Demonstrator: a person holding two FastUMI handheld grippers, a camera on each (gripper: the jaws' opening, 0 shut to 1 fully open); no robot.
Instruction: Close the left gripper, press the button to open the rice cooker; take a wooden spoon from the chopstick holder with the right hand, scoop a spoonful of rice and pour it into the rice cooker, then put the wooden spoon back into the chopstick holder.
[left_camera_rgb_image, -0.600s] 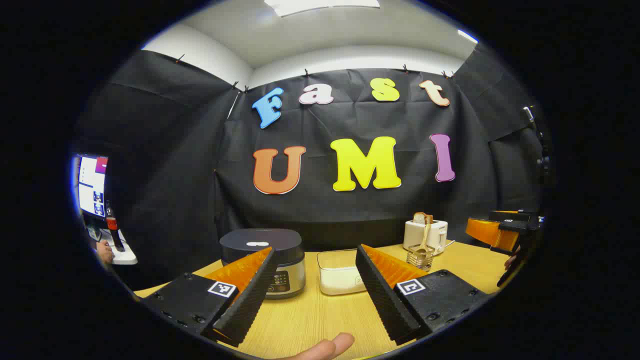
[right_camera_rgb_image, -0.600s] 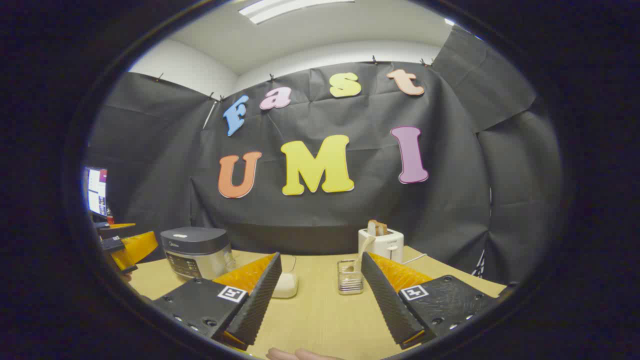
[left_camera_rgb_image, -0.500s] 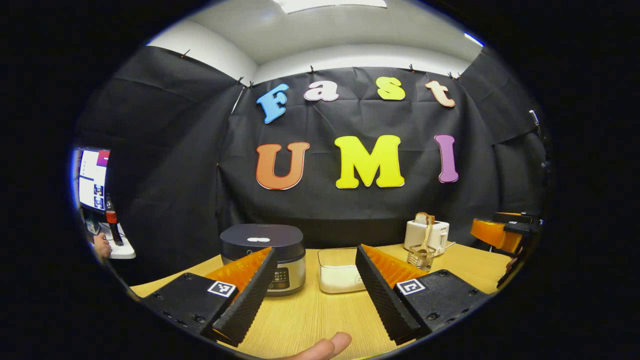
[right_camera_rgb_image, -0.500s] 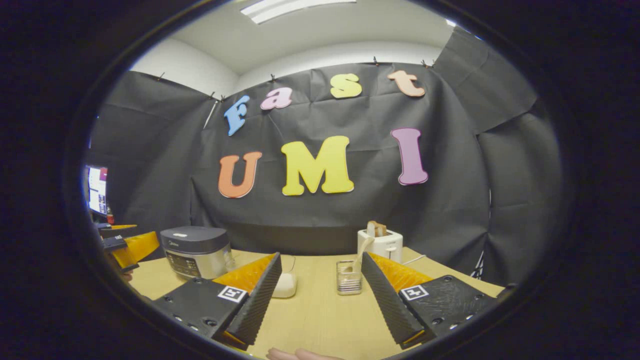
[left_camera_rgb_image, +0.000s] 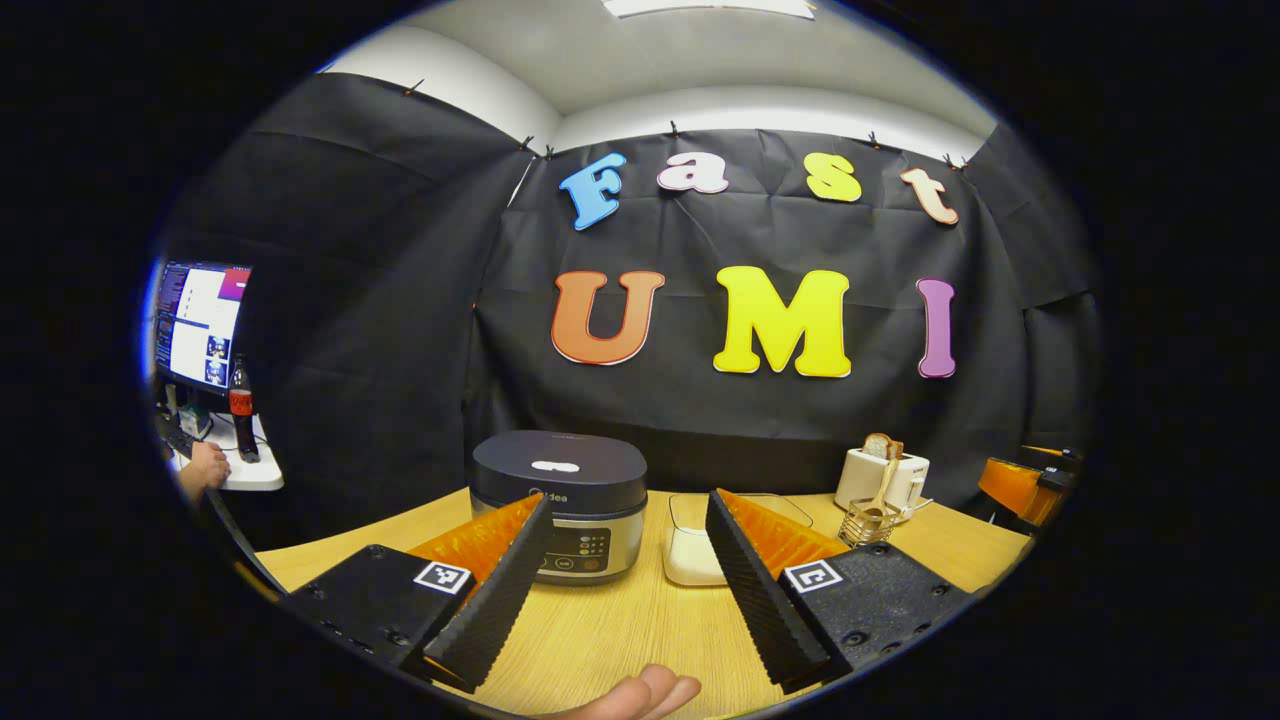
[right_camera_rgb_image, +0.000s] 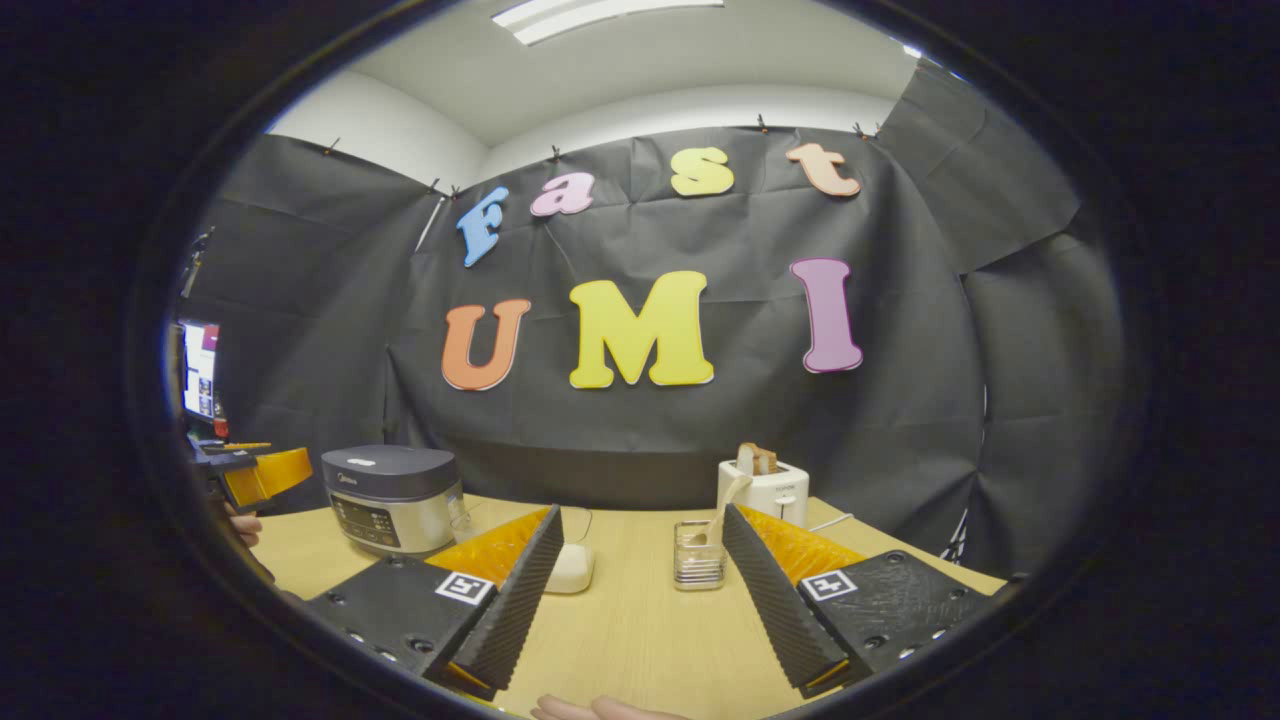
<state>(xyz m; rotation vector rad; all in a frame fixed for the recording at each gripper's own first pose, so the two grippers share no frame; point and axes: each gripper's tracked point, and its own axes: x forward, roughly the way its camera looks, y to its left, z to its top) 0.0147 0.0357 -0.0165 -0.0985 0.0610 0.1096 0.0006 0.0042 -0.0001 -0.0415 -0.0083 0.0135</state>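
Observation:
In the left gripper view a rice cooker (left_camera_rgb_image: 560, 505) with a dark shut lid stands on the wooden table (left_camera_rgb_image: 620, 630), just beyond my open left gripper (left_camera_rgb_image: 628, 560). To its right sits a clear container of white rice (left_camera_rgb_image: 690, 545), then a wire chopstick holder (left_camera_rgb_image: 868, 522) with a wooden spoon (left_camera_rgb_image: 882, 485) in it. In the right gripper view my right gripper (right_camera_rgb_image: 640, 570) is open and holds nothing; the chopstick holder (right_camera_rgb_image: 698, 565) with the wooden spoon (right_camera_rgb_image: 722, 505) stands ahead between its fingers, the rice container (right_camera_rgb_image: 570, 565) left of it, and the rice cooker (right_camera_rgb_image: 392, 498) farther left.
A white toaster (left_camera_rgb_image: 882, 472) with bread stands behind the holder, the same toaster (right_camera_rgb_image: 765, 488) in the right gripper view. A monitor (left_camera_rgb_image: 200, 335) and a bottle (left_camera_rgb_image: 240, 420) sit on a side desk at far left, with a person's hand (left_camera_rgb_image: 205, 468) there. A fingertip (left_camera_rgb_image: 640, 695) shows at the bottom.
My left gripper has swung left and nearer the rice cooker, which now sits more between its fingers. The right gripper has barely moved. Both stay open.

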